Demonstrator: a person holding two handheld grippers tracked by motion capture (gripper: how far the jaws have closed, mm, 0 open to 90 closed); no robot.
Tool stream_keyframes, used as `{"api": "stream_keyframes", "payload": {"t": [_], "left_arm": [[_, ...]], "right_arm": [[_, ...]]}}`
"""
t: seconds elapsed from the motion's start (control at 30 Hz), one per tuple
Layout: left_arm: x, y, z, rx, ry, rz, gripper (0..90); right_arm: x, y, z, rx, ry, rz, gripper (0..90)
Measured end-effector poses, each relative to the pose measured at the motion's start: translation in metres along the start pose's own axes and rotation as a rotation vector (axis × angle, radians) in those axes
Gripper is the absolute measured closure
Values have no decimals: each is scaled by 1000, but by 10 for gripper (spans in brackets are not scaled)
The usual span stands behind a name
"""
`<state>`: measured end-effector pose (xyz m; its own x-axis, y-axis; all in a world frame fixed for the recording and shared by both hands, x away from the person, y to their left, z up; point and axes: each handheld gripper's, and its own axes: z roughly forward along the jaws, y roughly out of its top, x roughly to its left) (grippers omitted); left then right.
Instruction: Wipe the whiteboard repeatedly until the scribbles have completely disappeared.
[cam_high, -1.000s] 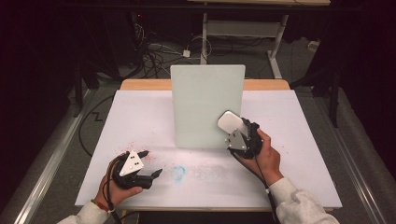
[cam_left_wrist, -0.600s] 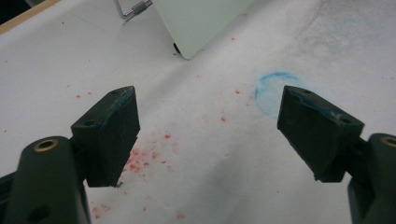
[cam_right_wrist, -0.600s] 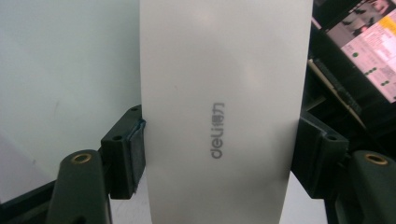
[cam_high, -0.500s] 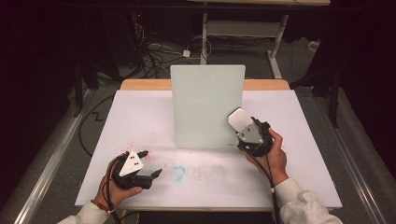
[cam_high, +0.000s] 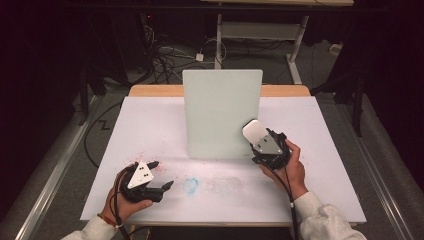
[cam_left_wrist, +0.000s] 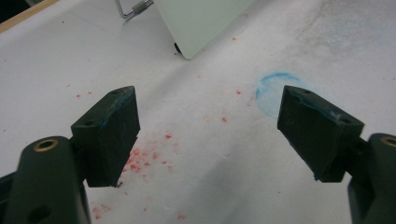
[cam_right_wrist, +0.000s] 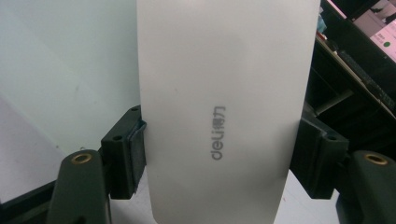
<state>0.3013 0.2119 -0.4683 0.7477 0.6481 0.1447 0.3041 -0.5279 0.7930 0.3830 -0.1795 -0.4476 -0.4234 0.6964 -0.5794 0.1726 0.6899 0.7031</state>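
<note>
Right gripper (cam_right_wrist: 219, 158) jaws clamped on the long sides of a white deli whiteboard eraser (cam_right_wrist: 224, 107), held at the lower right of the upright whiteboard (cam_high: 222, 112); left gripper (cam_left_wrist: 208, 135) jaws wide apart, empty, low over the paper-covered worktop (cam_high: 150, 125) beside a blue smudge (cam_left_wrist: 271, 91).

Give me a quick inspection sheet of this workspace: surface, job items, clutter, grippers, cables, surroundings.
Surface: white table cover, red specks and a blue chalk-like ring.
Job's things: upright whiteboard on a wire stand; white deli-branded eraser.
Clutter: nothing seen.
Grippers: left gripper open, low over the specks; right gripper shut on the eraser beside the board's lower right corner.
Cables: bundle on floor behind the table.
Surroundings: dark room, desk frame behind.
</note>
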Motion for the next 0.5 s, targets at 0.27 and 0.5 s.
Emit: {"api": "stream_keyframes", "payload": {"t": [0.27, 0.5], "left_arm": [[2, -1, 1, 5, -5, 0, 204], [2, -1, 1, 7, -5, 1, 204]], "right_arm": [[-5, 3, -5, -35, 18, 31, 308], [-13, 6, -14, -77, 34, 57, 308]]}}
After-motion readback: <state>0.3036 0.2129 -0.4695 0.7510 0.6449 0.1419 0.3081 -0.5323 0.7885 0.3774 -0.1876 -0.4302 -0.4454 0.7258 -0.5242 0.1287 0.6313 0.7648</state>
